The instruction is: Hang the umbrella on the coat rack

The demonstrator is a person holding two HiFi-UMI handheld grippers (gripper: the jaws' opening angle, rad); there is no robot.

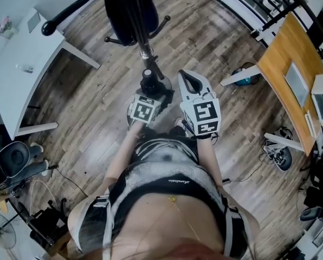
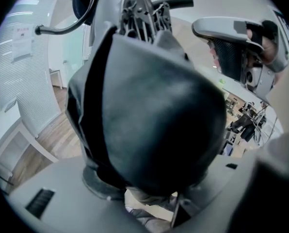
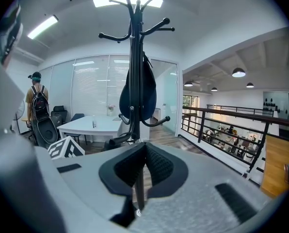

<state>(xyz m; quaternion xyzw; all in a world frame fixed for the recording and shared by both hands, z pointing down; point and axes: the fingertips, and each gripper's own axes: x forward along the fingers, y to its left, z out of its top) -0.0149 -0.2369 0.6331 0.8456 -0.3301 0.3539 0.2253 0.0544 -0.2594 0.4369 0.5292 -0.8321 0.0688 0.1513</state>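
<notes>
A black folded umbrella (image 2: 154, 120) fills the left gripper view, its metal rib tips (image 2: 139, 13) at the far end. My left gripper (image 2: 149, 188) is shut on it, with the fabric pressed between both jaws. From above, the umbrella (image 1: 150, 84) sits just ahead of the left gripper (image 1: 150, 93), low against the coat rack pole (image 1: 142, 42). My right gripper (image 1: 191, 80) hovers beside it on the right, shut and holding nothing. In the right gripper view the rack (image 3: 135, 42) stands straight ahead of the right gripper (image 3: 144, 152), with curved hooks (image 3: 159, 25) near its top.
A black bag-like shape (image 3: 137, 93) hangs on the rack (image 1: 123, 10). A long hook (image 2: 52, 29) reaches out left. A white desk (image 1: 20, 69) stands at left and a wooden desk (image 1: 291, 64) at right. A person with a backpack (image 3: 37, 103) stands far left, and a railing (image 3: 222, 125) runs along the right.
</notes>
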